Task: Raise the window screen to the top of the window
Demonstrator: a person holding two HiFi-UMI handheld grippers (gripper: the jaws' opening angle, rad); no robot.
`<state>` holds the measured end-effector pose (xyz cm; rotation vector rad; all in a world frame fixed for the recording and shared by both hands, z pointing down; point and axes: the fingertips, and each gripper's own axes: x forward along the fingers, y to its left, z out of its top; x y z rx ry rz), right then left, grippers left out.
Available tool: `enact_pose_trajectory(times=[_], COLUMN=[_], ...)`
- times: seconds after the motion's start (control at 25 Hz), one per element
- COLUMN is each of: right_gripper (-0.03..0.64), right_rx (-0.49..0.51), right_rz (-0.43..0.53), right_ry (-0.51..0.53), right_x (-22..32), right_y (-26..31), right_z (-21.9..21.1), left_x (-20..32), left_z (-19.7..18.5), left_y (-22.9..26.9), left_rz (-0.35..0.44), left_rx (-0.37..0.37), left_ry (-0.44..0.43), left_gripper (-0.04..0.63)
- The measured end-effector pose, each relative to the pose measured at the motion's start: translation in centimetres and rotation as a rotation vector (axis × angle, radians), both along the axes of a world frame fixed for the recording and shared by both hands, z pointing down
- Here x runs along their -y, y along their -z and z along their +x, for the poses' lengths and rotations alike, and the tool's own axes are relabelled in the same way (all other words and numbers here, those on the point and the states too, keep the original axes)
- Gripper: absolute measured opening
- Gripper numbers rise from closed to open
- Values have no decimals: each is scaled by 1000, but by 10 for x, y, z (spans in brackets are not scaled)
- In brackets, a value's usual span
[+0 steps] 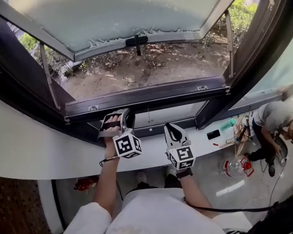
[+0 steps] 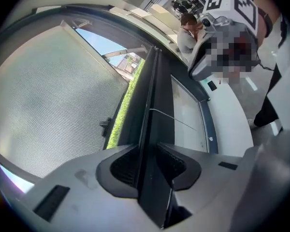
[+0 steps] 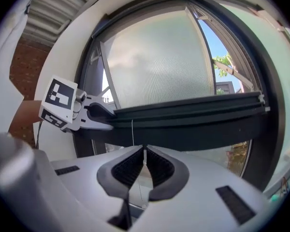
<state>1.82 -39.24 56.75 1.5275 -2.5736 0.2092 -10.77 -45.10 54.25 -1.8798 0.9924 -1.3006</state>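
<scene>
Left gripper (image 2: 149, 150) has its jaws apart astride the dark screen rail (image 1: 151, 97), which runs straight between the pads; I see no firm squeeze yet. Right gripper (image 3: 144, 150), at about 4 o'clock from the left one in the head view, has its jaws together on nothing, just under the rail. The thin pull cord (image 3: 132, 132) hangs at its 11 o'clock and passes beside the tips, not between them.

The rail sits low in the window opening, with only a short strip of mesh (image 1: 178, 113) showing below it at 6 o'clock. I judge the rail stiff and light and the mesh soft and easily torn. Grip the rail itself, on both sides of its middle, so it rises level without jamming.
</scene>
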Motion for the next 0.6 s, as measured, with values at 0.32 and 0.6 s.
enact_pose_trajectory(times=[0.32,0.6], right_gripper=[53,144], right_rx=[165,35], right_rz=[-210,-325], right_ry=[62,115], right_x=[11,25], right_y=[-85,-187], right_z=[-11,-30], left_x=[0,1], left_z=[3,2], left_y=[0,-1], left_rz=[37,66], left_rx=[-50,-7], left_ry=[-17,-5], left_gripper=[104,104])
